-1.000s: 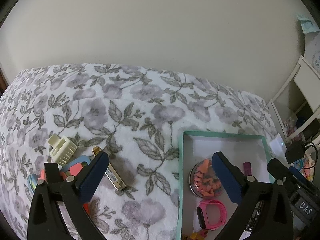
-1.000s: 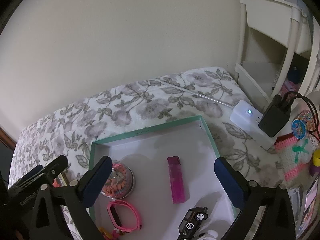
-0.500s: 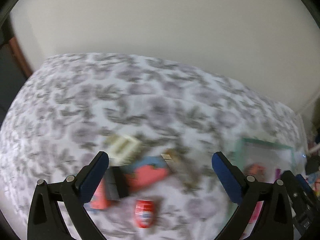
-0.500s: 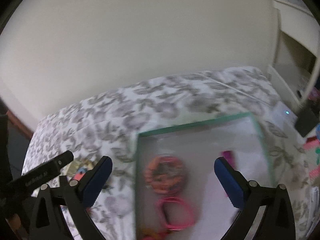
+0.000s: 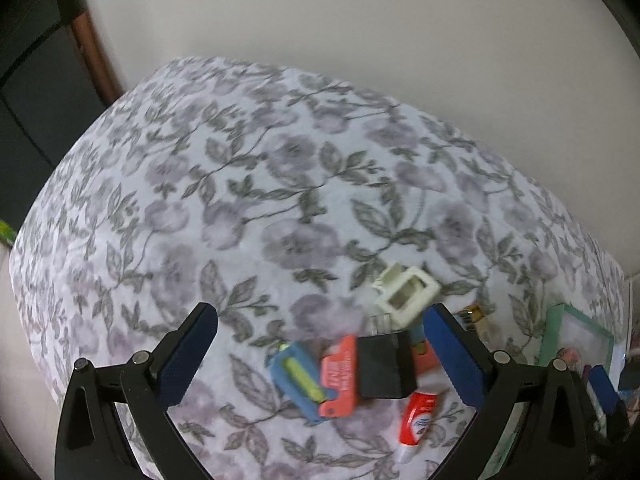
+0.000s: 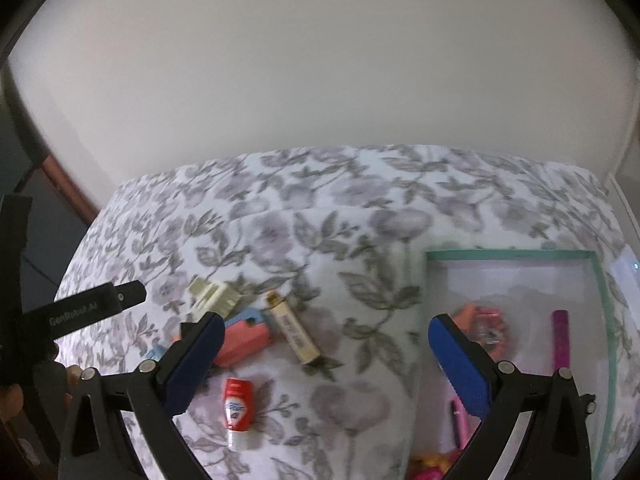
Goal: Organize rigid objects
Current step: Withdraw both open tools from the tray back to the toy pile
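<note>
Jaws wide, black clip lies between.

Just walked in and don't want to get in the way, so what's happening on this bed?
A person holds a two-finger gripper in each hand, sorting small items into a green-rimmed box. Both the left gripper and the right gripper are open and empty. A pile waits on the floral cover: a cream plastic piece, a black block, a red tube and a beige stick. The box already holds a purple lighter.
</note>
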{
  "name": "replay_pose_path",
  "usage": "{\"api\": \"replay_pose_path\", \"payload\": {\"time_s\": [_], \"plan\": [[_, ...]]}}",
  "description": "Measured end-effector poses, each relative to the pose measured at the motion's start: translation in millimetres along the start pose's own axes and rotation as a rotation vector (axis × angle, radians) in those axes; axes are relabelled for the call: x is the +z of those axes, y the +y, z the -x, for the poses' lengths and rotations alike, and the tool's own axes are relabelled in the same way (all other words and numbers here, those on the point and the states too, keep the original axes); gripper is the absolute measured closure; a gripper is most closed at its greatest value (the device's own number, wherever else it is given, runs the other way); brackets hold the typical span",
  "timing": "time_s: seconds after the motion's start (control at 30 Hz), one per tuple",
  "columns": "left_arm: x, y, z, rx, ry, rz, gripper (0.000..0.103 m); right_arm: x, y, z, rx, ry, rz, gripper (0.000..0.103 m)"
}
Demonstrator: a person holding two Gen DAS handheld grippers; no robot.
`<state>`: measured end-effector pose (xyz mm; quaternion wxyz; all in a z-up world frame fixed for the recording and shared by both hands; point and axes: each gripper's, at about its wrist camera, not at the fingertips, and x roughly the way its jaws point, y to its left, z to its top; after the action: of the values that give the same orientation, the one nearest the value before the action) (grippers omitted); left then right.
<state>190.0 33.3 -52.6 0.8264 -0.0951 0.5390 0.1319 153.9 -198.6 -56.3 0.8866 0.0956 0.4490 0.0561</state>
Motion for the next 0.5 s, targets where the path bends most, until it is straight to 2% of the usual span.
{"api": "replay_pose_path", "payload": {"time_s": [0.1,0.3,0.5], "plan": [[-3,8,-7,0.003,0.026,0.024,0.000,-3,17,-6,0.007,0.021,0.039,0.000],[-15,18,-33,0.004,0.128,0.059,0.000,-16,39,-22,0.033,0.086,0.089,0.000],[-27,21,-53,0.076,0.186,0.044,0.000,-37,43,-53,0.031,0.201,0.115,0.000]]}}
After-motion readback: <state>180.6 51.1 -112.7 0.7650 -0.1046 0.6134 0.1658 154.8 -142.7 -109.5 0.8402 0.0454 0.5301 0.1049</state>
